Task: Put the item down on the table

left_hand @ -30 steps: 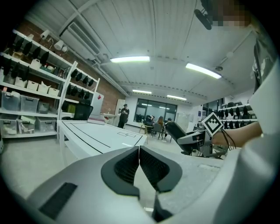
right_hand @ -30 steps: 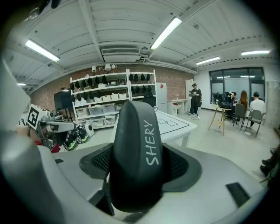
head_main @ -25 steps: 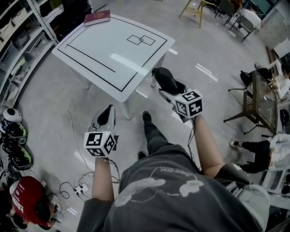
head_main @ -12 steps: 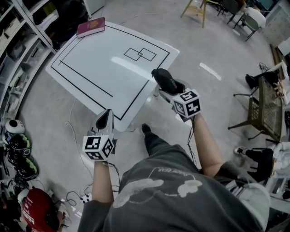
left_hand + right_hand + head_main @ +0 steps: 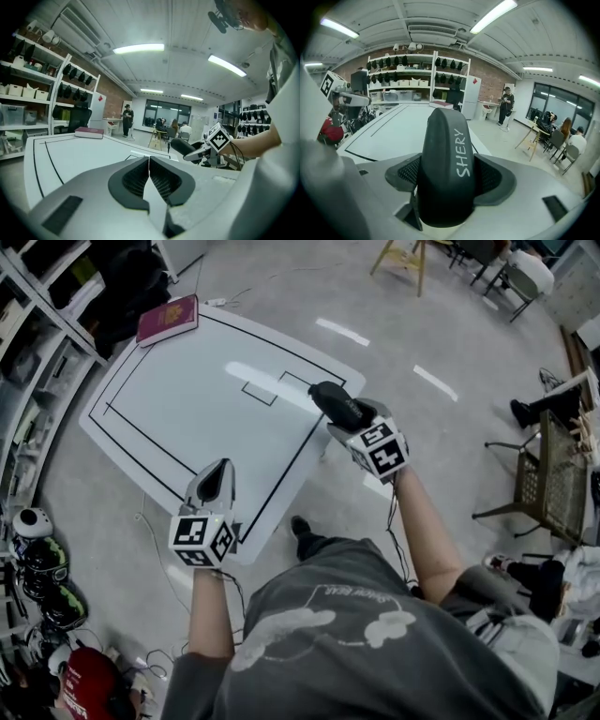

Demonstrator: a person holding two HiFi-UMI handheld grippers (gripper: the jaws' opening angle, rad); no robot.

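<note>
Right gripper [image 5: 345,416] holds black case [image 5: 330,399] over white table [image 5: 187,418] near shelves [image 5: 37,343].

Tabletop [image 5: 187,418]: white, smooth, glossy; ceiling lights are mirrored in it.
Case [image 5: 443,140]: black, smooth, matt; white lettering is carried.
Left gripper [image 5: 149,161], right gripper [image 5: 447,174]: shells are moulded in grey matt plastic; pads [image 5: 164,180] black, finely cross-ribbed.
Book [image 5: 169,320]: dark red cover, slight sheen.
Floor [image 5: 450,343]: grey, polished.

left gripper [image 5: 149,161], jaws together, faces the white table [image 5: 70,151].
</note>
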